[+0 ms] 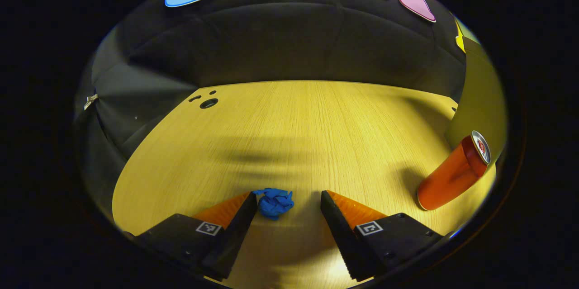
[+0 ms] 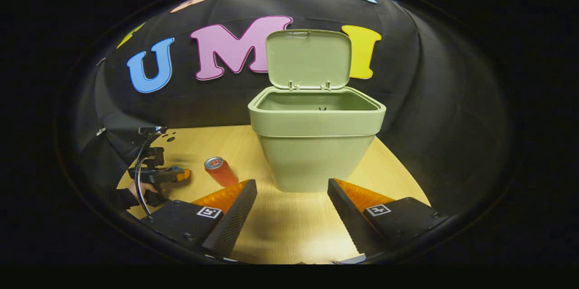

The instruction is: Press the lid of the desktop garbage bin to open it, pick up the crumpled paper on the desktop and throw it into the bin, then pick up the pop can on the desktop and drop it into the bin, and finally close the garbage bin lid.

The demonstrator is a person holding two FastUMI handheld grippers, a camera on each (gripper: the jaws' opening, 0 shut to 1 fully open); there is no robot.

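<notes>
Bin (image 2: pixel 312 144) lid (image 2: pixel 308 59) up, ready. My left gripper (image 1: pixel 285 205) spread wide around paper (image 1: pixel 274 203) on tabletop (image 1: pixel 294 135), lined up to pinch. Can (image 1: pixel 454 172) near bin. Right gripper (image 2: pixel 291 198) open, empty, parked before bin.

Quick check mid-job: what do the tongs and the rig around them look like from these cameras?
Each of the left tongs and right tongs has two wedge-shaped fingers on black blocks, each block bearing a small square black-and-white marker. In the right gripper view, the left tool carries a looping black cable, held by a hand in a dark sleeve.
</notes>
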